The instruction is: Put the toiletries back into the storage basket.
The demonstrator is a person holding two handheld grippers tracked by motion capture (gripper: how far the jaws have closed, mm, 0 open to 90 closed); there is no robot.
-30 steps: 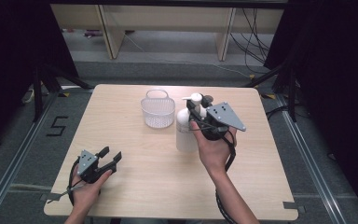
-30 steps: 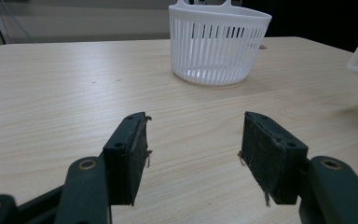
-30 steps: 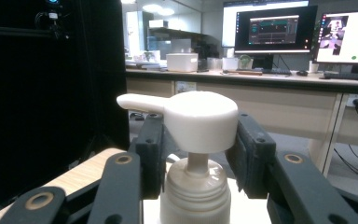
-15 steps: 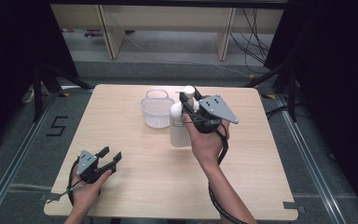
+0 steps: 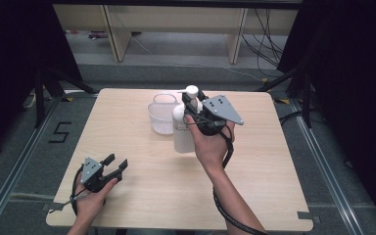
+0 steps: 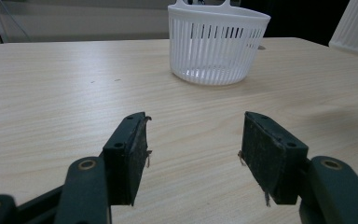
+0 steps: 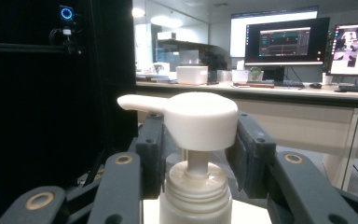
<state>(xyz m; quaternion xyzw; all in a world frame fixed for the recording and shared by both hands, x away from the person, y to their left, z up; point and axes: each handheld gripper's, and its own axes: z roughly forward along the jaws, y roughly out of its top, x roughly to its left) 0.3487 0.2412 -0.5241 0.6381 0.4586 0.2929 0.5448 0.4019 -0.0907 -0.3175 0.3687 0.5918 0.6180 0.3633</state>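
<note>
Pump bottle pinched at its head, held beside the basket

The right gripper (image 5: 192, 105) jaws clamp the white pump bottle (image 5: 182, 132) just right of the white basket (image 5: 162, 116); the left gripper (image 5: 108, 166) rests well nearer than the basket, jaws spread, nothing between.

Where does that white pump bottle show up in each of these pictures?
High view: the bottle stands mid-table, right of the basket, gripped by the right hand-held gripper.
Left gripper view: a white corner at the upper right edge may be it; I cannot tell.
Right gripper view: bottom centre, between the jaws.
Shared landmark: the basket.
</note>
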